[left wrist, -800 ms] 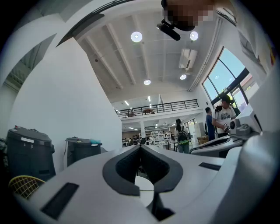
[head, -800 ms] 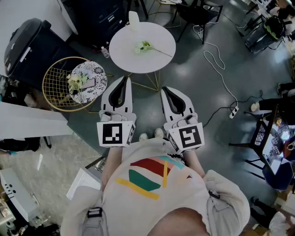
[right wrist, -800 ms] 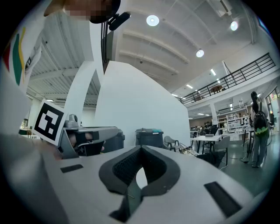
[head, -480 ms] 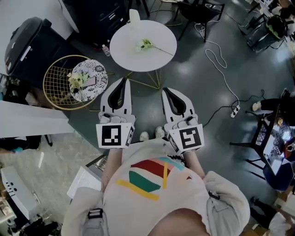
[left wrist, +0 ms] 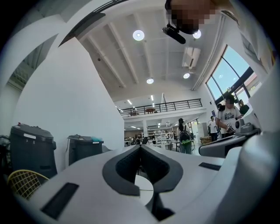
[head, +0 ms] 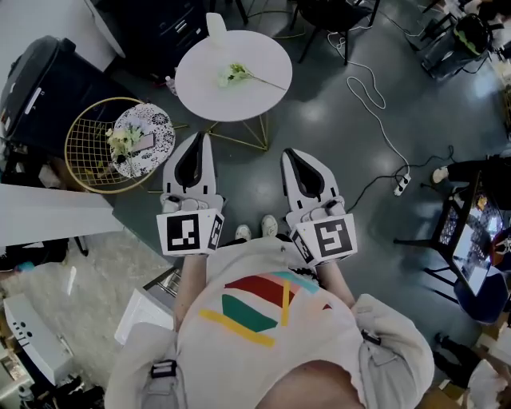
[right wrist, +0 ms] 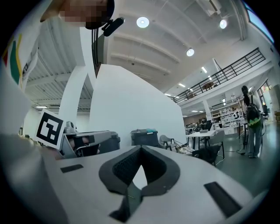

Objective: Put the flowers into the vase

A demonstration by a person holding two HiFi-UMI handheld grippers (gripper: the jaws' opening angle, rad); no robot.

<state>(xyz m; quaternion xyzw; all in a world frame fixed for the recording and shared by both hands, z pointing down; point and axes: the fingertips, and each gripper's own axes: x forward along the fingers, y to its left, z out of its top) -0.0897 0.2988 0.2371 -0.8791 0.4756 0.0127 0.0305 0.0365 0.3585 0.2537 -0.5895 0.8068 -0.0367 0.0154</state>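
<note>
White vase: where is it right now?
Head view, top centre-left: the small white vase stands at the far edge of the round white table, just beyond the pale flower lying on it.

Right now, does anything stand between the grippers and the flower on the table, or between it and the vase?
Nothing visible does. Open floor separates the left gripper and right gripper from the table; bare tabletop lies between flower and vase.

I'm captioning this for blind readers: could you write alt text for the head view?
Seen from above, a person holds the left gripper and right gripper, both shut and empty, over a grey floor. Ahead stands a round white table with a flower and a vase.
</note>
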